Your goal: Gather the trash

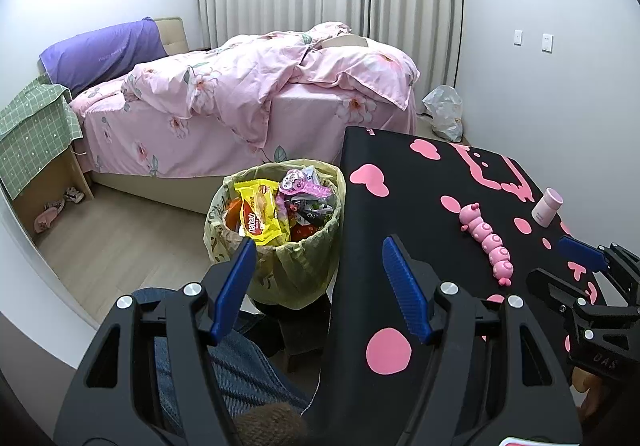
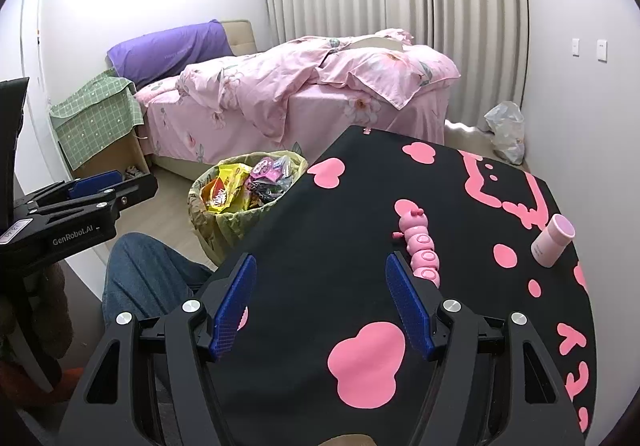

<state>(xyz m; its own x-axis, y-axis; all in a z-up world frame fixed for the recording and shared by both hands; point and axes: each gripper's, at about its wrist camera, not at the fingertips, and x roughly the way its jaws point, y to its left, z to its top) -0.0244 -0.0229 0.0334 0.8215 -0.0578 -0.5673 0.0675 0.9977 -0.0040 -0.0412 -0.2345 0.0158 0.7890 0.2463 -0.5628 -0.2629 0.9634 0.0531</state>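
Over the near edge of the desk [image 2: 360,214], two hand-held grippers are seen, both released with nothing between the blue pads. The left hand-held gripper [image 1: 320,254] is held above the gap between the desk edge and one trash bin [image 1: 280,270]; the right hand-held gripper [image 2: 320,270] is held above the black desk mat with pink shapes. One lined bin is stood on the floor just beside the desk, filled to the rim with wrappers, among them one yellow snack bag [image 1: 262,212] and one pink package [image 1: 298,182]. On the desk, two things are counted: one pink caterpillar toy [image 2: 420,242] and one small pink jar [image 2: 554,240], set apart. Beyond, one bed [image 1: 248,102] with pink bedding and one purple pillow [image 1: 104,54] is seen, and one plastic bag [image 1: 444,112] by the curtain.
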